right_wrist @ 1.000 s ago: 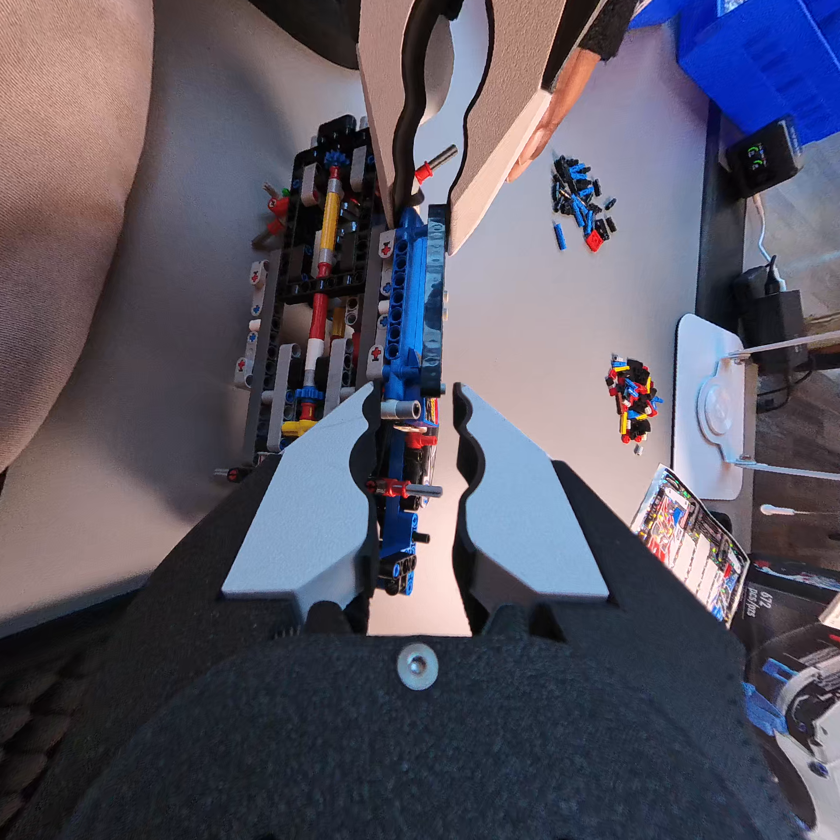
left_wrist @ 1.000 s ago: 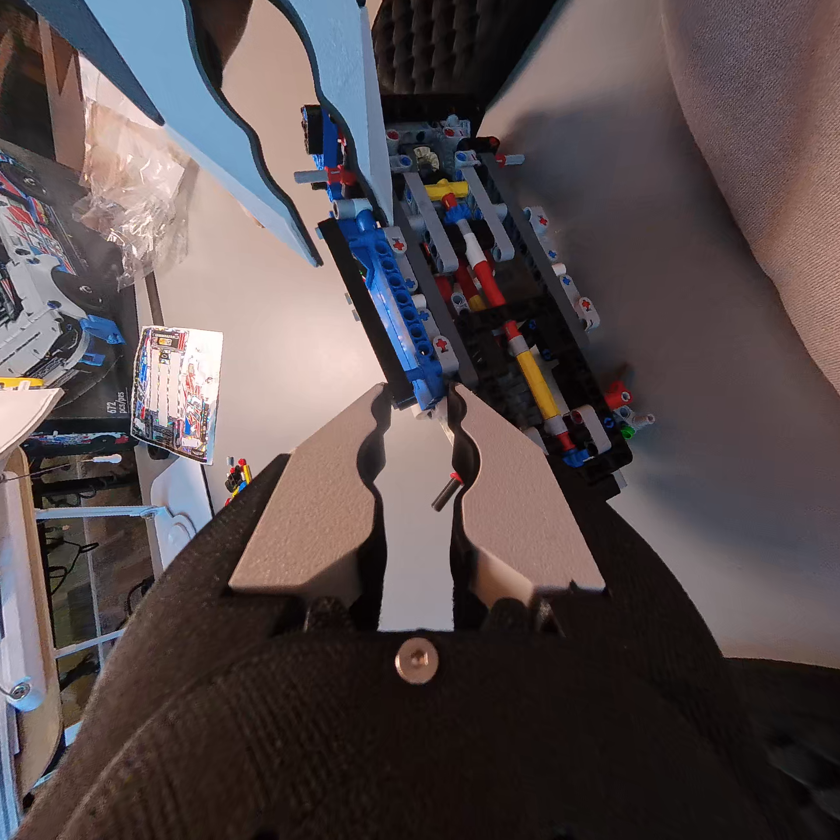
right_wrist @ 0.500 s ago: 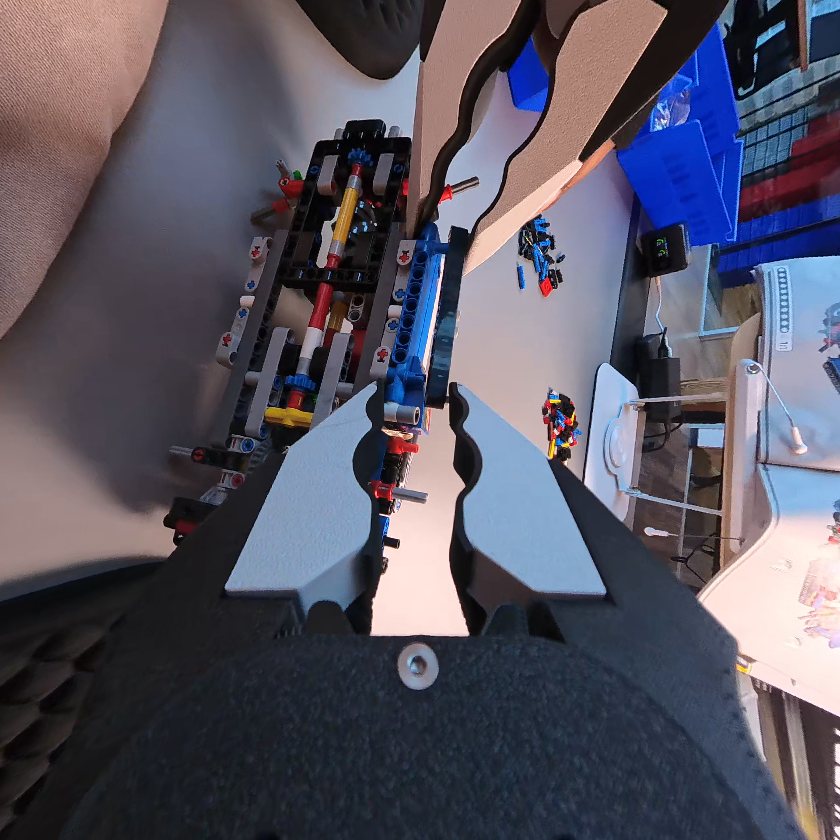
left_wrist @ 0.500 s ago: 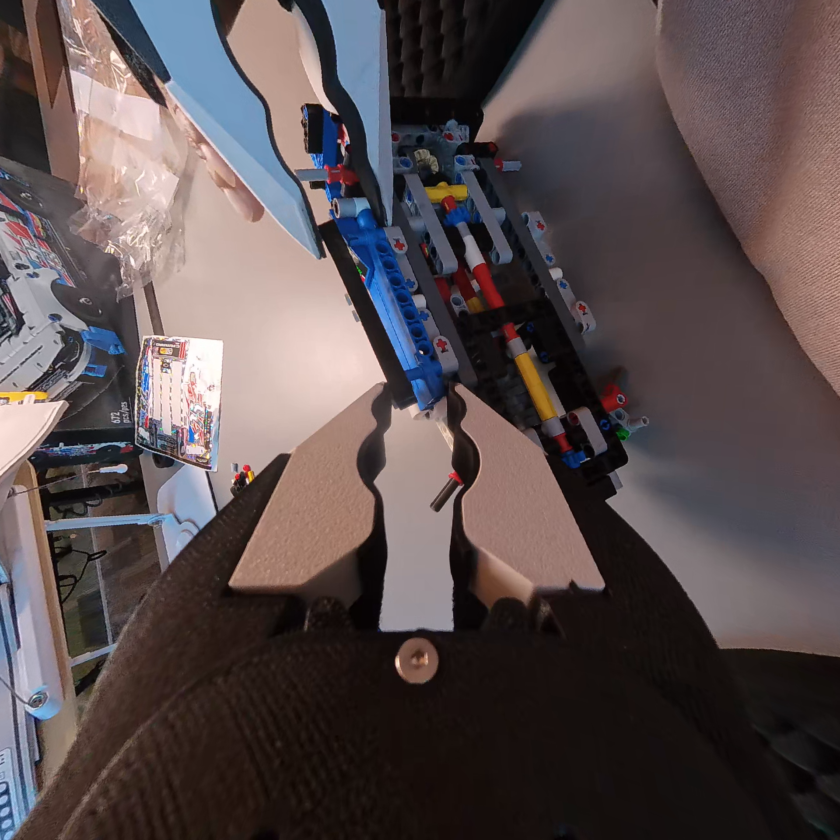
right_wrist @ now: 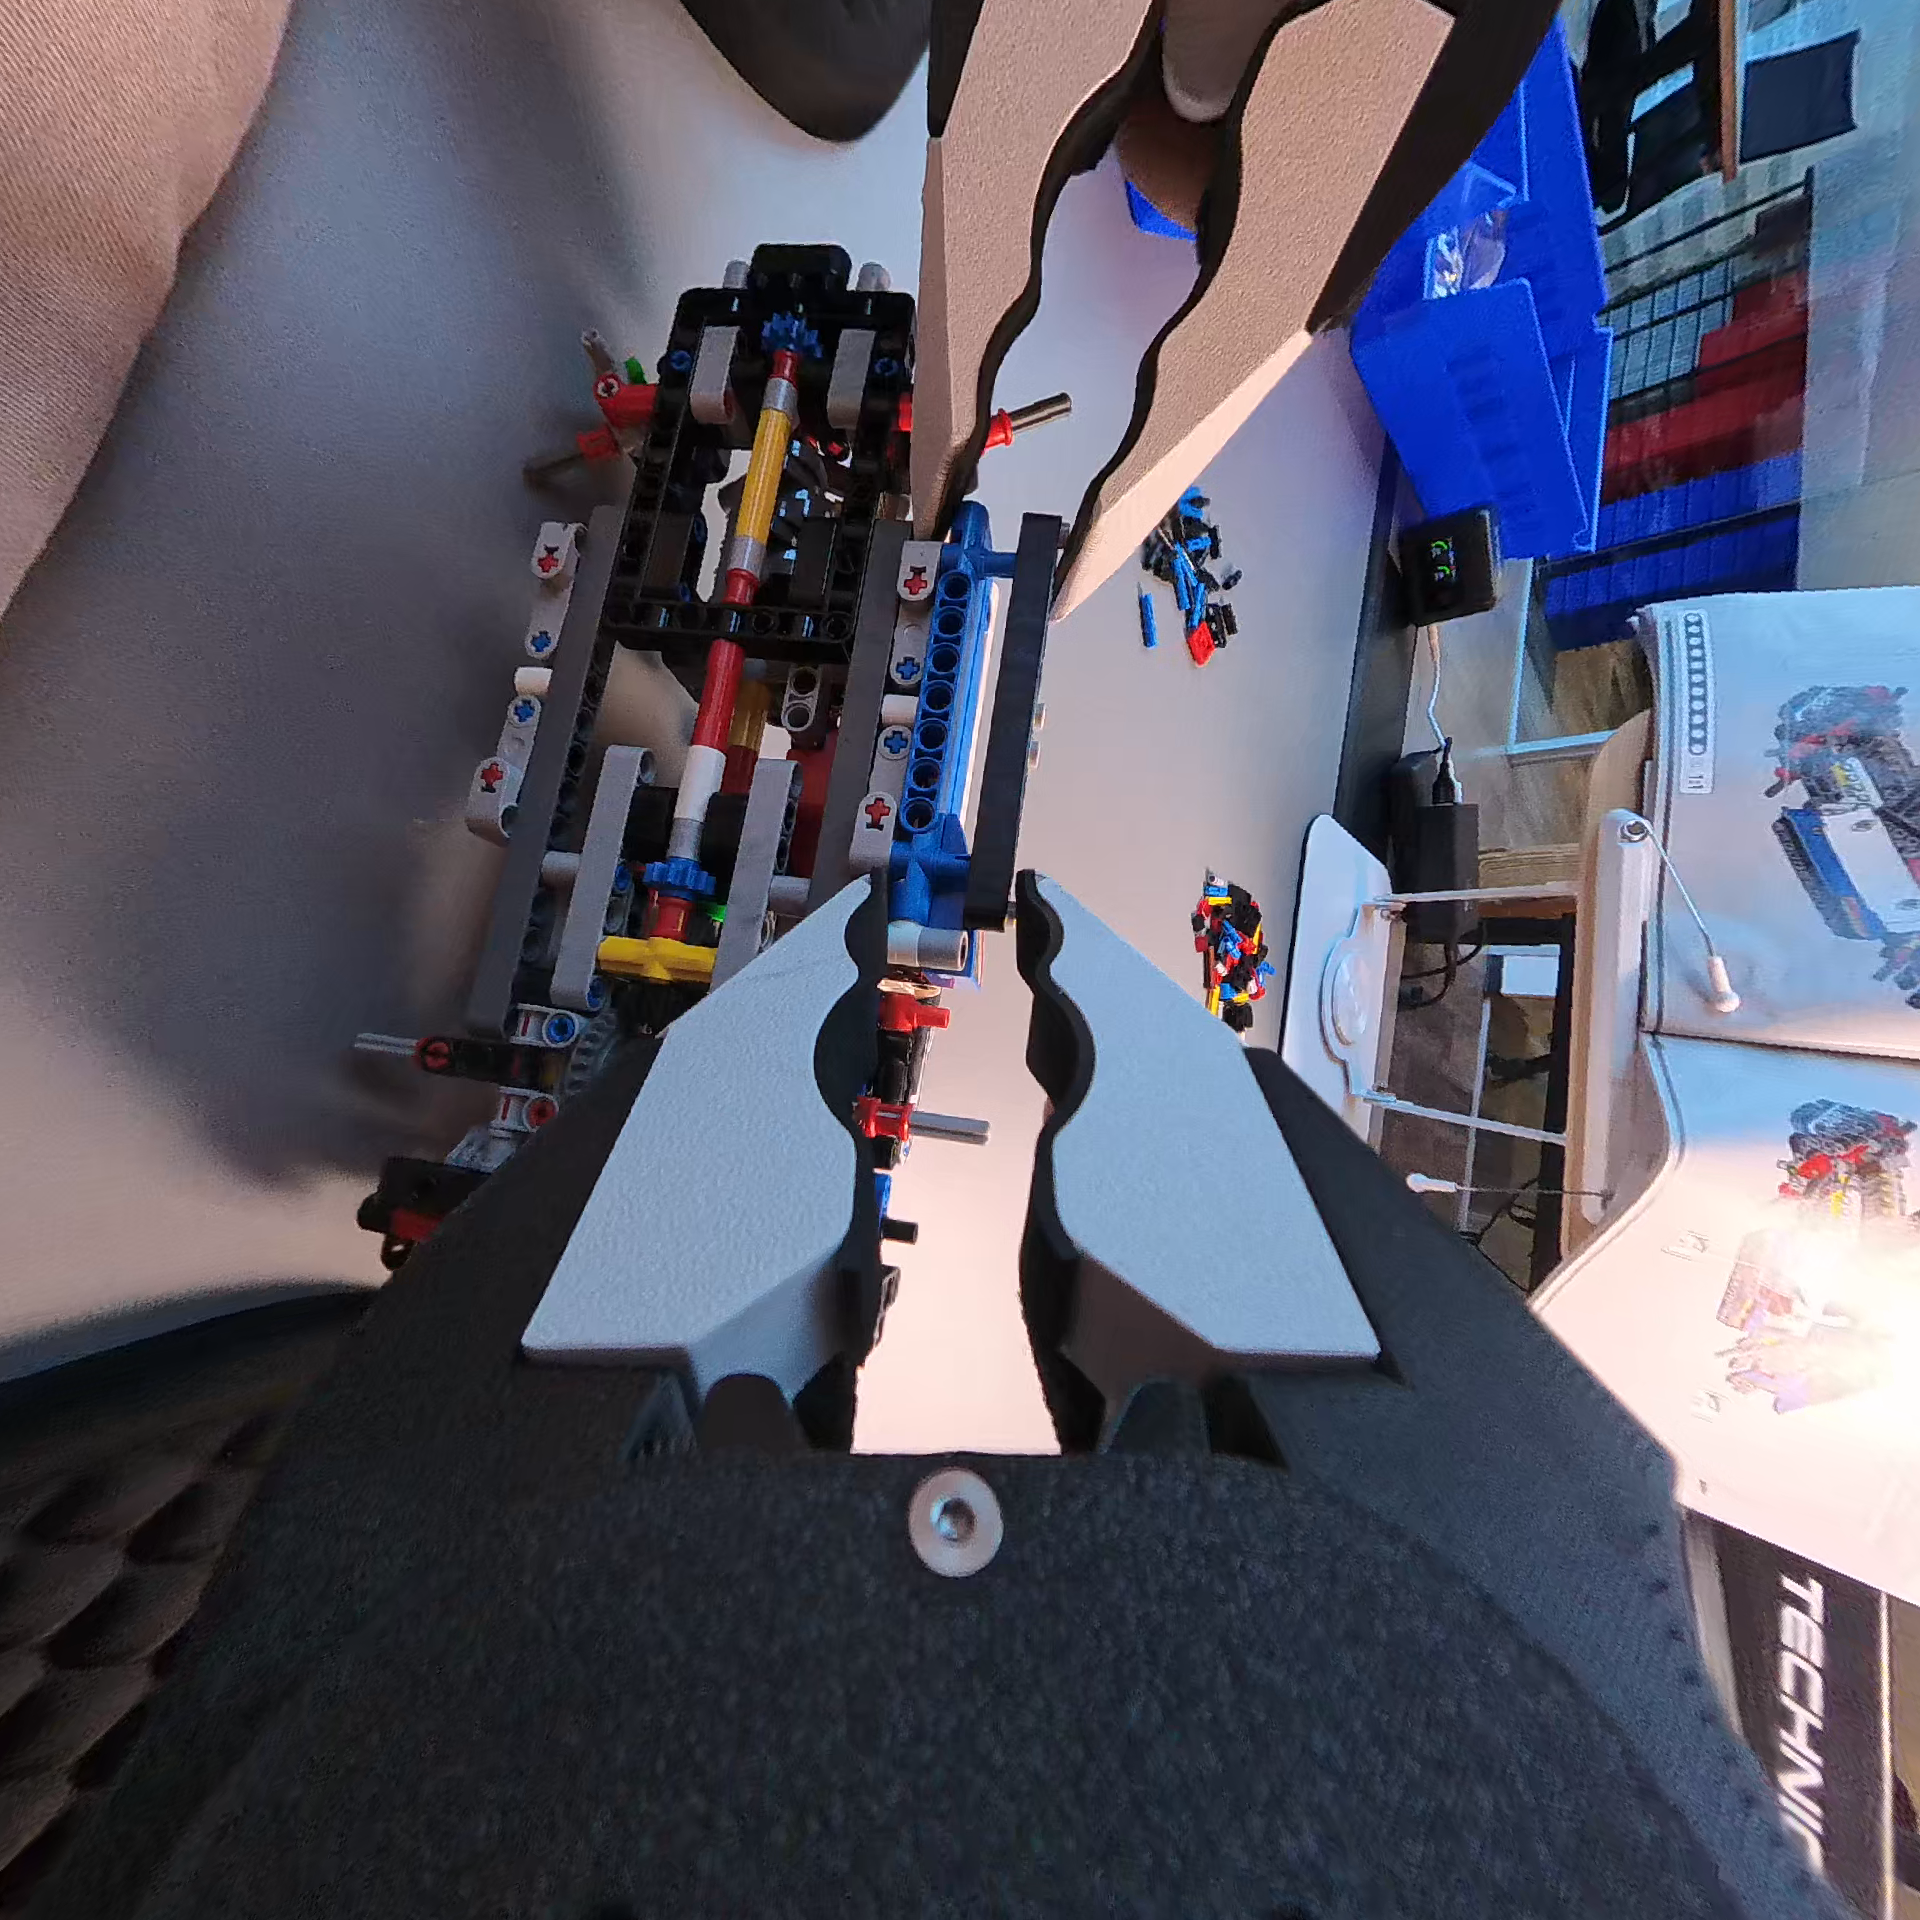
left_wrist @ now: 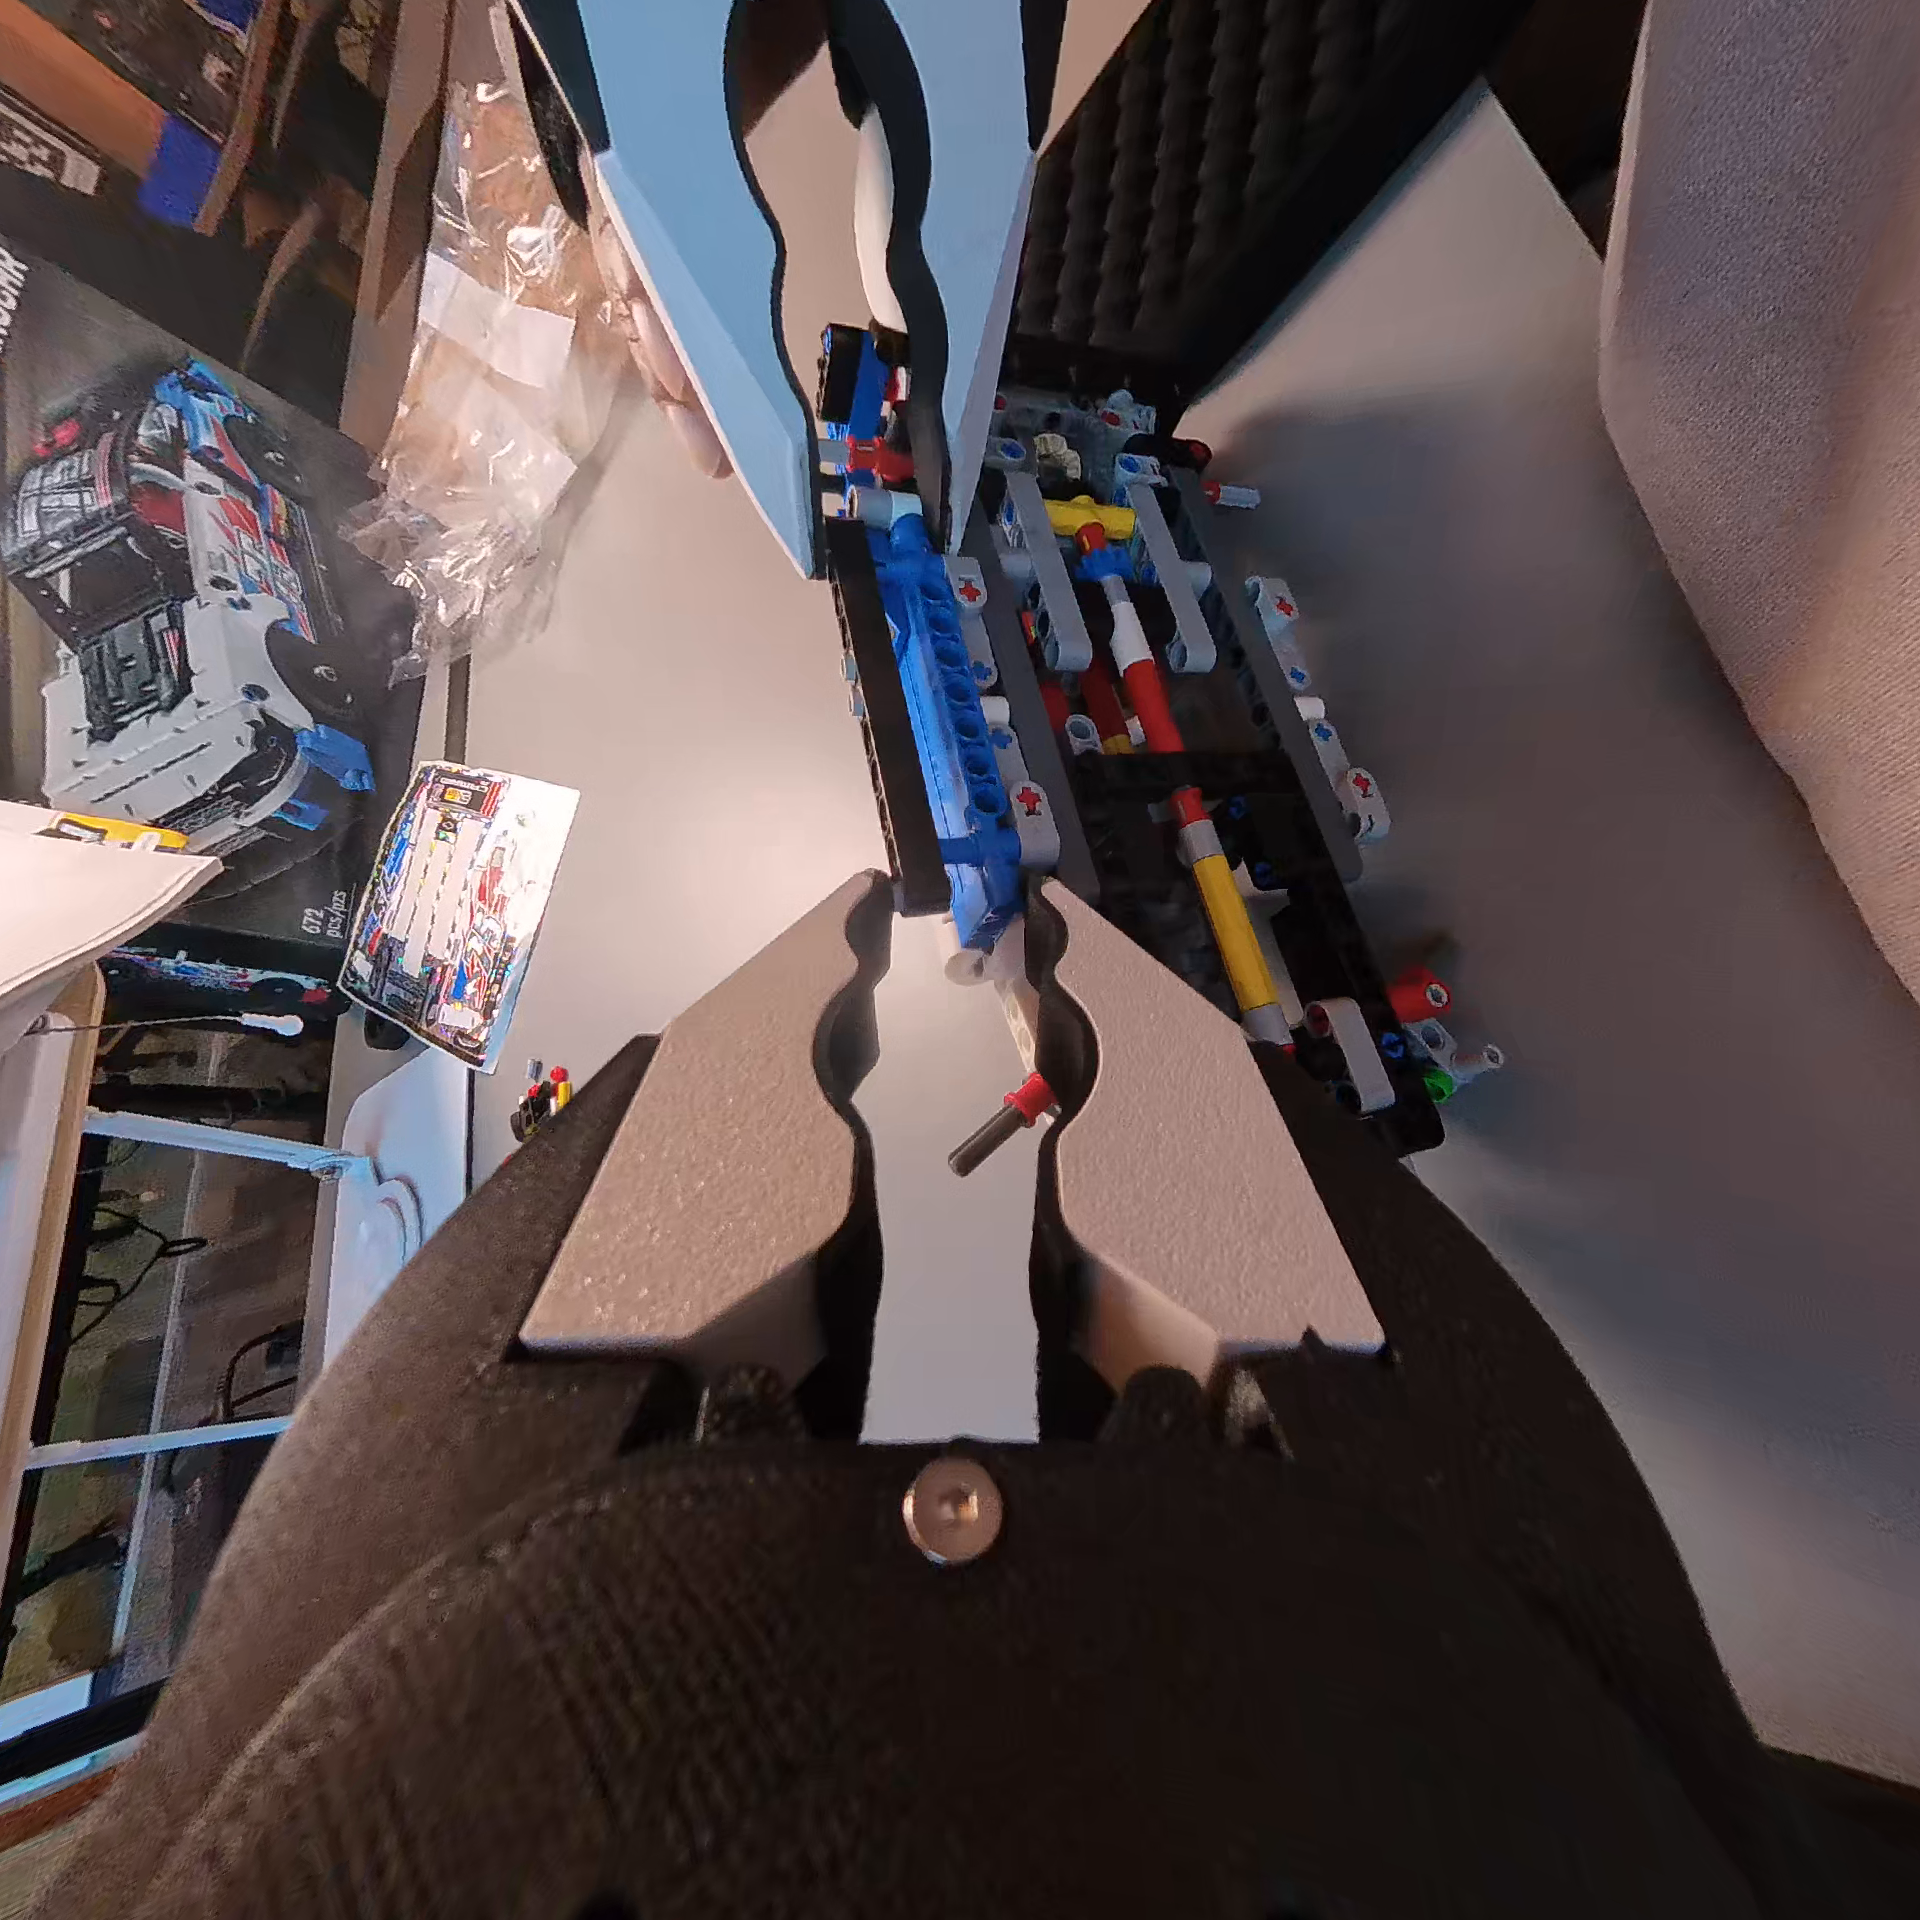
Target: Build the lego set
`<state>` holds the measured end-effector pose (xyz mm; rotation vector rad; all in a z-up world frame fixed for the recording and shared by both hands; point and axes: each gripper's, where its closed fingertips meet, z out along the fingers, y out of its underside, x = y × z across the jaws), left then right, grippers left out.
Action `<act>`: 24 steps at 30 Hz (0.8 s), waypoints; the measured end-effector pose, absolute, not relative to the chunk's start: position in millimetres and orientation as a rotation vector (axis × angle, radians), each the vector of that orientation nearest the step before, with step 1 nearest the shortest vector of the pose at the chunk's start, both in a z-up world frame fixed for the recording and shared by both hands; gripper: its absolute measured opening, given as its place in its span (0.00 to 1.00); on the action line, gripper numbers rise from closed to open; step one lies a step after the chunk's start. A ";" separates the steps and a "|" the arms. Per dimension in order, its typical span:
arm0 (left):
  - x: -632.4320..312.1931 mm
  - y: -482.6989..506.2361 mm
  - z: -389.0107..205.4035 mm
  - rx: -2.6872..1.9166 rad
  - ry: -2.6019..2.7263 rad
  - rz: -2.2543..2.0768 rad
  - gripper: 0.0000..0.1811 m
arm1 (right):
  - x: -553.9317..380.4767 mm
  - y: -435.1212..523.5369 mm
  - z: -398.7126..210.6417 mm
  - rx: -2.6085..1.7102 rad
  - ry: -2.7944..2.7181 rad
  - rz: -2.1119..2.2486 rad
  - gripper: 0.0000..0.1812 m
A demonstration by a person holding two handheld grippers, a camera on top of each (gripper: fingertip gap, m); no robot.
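Only the right wrist view shows the blue bins (right_wrist: 1486,343) beyond the chassis (right_wrist: 748,665).

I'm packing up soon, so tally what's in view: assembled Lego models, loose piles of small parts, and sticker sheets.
Lego model: 1
Loose piles of small parts: 2, the far pile and the near pile
Sticker sheet: 1
Total: 4

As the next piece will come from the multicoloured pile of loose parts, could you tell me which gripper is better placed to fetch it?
Probably the right gripper: the multicoloured pile lies just beside its fingers, while the left gripper sits at the far end of the chassis, nearer the blue-and-black pile.
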<state>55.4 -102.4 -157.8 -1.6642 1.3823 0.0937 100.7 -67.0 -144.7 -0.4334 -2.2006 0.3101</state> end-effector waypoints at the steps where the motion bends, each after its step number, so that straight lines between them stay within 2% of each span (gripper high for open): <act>1: 55.9 -102.7 -157.6 -1.660 1.375 0.091 0.13 | 100.8 -67.1 -144.9 -0.441 -2.205 0.319 0.12; 13: 53.6 -100.2 -160.0 -1.693 1.337 0.077 0.13 | 99.1 -65.0 -145.7 -0.598 -2.299 0.361 0.12; 24: 53.3 -98.9 -160.1 -1.690 1.298 0.073 0.13 | 98.3 -63.1 -144.6 -0.468 -2.270 0.247 0.12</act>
